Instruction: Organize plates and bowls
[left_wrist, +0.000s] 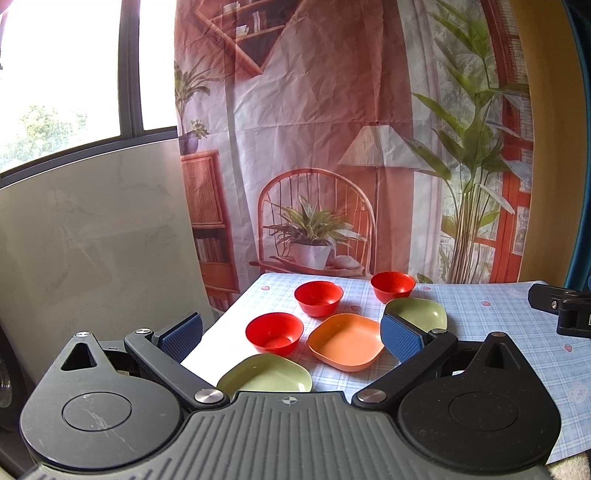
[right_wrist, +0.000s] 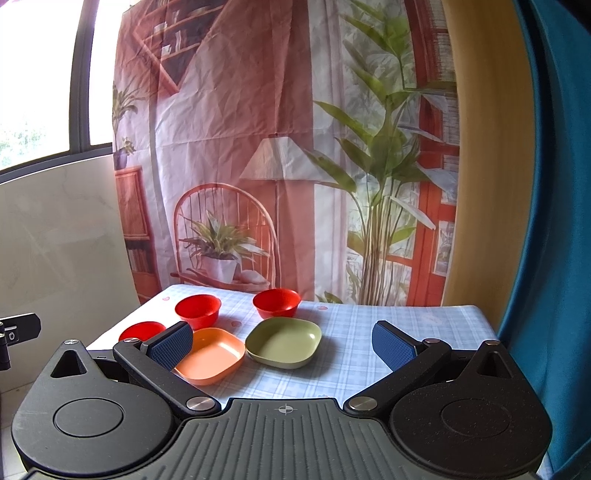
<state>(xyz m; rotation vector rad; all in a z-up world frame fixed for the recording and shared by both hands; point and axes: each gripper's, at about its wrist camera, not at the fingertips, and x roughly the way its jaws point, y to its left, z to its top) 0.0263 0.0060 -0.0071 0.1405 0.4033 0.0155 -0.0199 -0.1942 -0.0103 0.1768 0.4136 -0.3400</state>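
Three red bowls stand on the checked table: a near one (left_wrist: 274, 333), a middle one (left_wrist: 318, 297) and a far one (left_wrist: 392, 285). An orange square plate (left_wrist: 345, 341) lies between two green square plates, one near (left_wrist: 266, 377) and one far (left_wrist: 419, 313). My left gripper (left_wrist: 291, 334) is open and empty, above the near table edge. My right gripper (right_wrist: 282, 345) is open and empty, with the orange plate (right_wrist: 210, 356) and a green plate (right_wrist: 283, 347) ahead. The red bowls also show in the right wrist view (right_wrist: 198, 311) (right_wrist: 276, 302) (right_wrist: 142, 330).
The table with a blue checked cloth (left_wrist: 498, 332) stands against a printed backdrop curtain (left_wrist: 332, 147). A grey wall (left_wrist: 92, 240) and a window are on the left. The right gripper's black edge (left_wrist: 565, 308) shows at the right. A blue curtain (right_wrist: 554, 221) hangs at the right.
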